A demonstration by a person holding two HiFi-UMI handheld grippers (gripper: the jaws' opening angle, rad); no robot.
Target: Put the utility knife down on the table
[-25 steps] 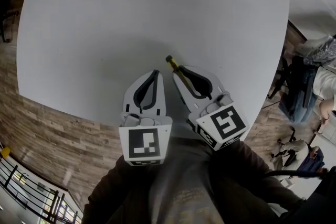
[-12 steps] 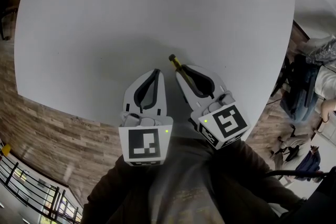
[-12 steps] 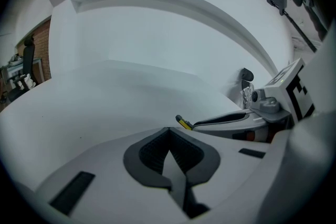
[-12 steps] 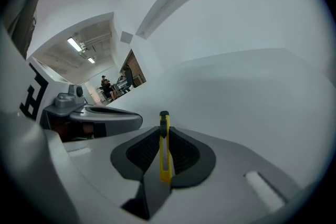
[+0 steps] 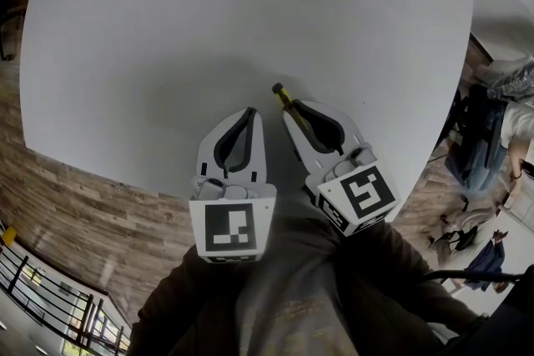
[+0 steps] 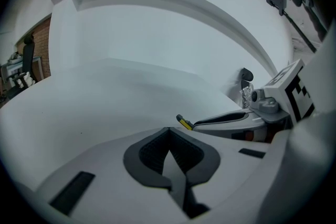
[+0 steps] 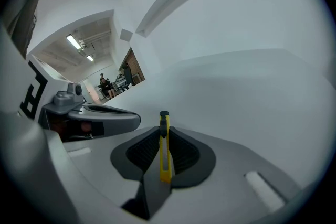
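A slim yellow utility knife (image 7: 165,148) with a black tip is clamped between the pads of my right gripper (image 7: 164,139), which is shut on it. In the head view the knife (image 5: 282,97) sticks out past the right gripper (image 5: 294,114) over the near part of the white table (image 5: 250,21). The left gripper (image 5: 249,114) hangs just to its left, shut with nothing between its pads. From the left gripper view, the left gripper (image 6: 169,134) shows closed pads, and the knife tip (image 6: 183,123) pokes out of the right gripper (image 6: 195,126) beside it.
The round white table (image 7: 252,86) spreads ahead of both grippers. Its near edge runs just under them, over a wood floor (image 5: 75,213). People and chairs (image 5: 492,137) stand beyond the table's right edge.
The right gripper with the knife has drifted slightly to the right and forward. The left gripper has hardly moved.
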